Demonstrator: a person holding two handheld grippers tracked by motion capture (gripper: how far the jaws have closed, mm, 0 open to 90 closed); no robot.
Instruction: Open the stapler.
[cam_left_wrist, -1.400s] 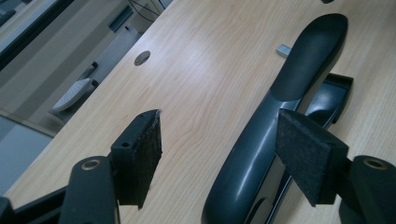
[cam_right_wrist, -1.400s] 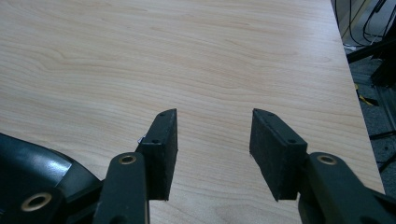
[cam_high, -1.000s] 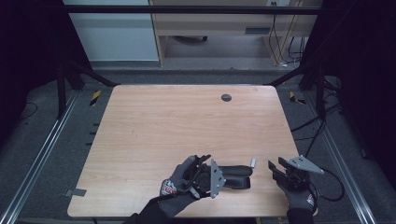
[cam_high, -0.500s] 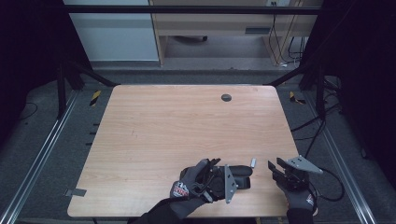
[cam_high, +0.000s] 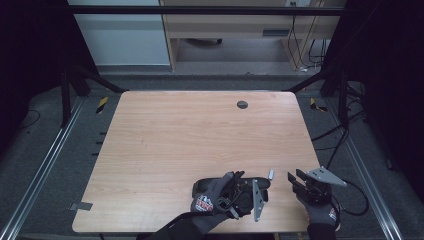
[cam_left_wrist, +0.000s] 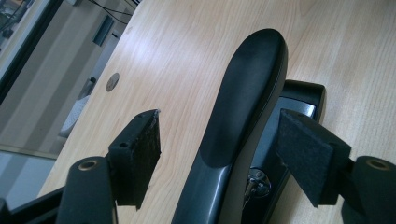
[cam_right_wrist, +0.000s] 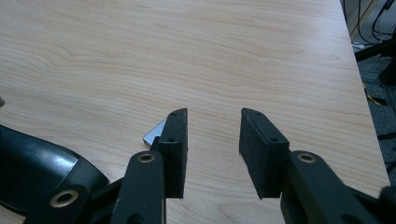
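Observation:
A black stapler (cam_high: 205, 186) lies near the table's front edge, its long top arm (cam_left_wrist: 252, 84) running away from me in the left gripper view. My left gripper (cam_high: 240, 192) is open and straddles it, both pads (cam_left_wrist: 140, 149) standing apart from the arm. To the right, my right gripper (cam_high: 295, 176) hovers open with only bare wood between its jaws (cam_right_wrist: 215, 149); those jaws have just been closing. A small silver metal piece (cam_right_wrist: 156, 133) lies on the table behind its left pad, also seen as a pale silver bit (cam_high: 271, 174) beside the stapler's end (cam_right_wrist: 32, 158).
The light wooden table (cam_high: 200, 130) has a round dark grommet (cam_high: 242, 104) near its far edge. Metal rails and cables run along the floor on both sides. A cable trails from the right gripper off the table's right front corner.
My left hand has slid to the right and lower over the stapler, with its grey plate now nearer the right gripper. The right hand has stayed where it was.

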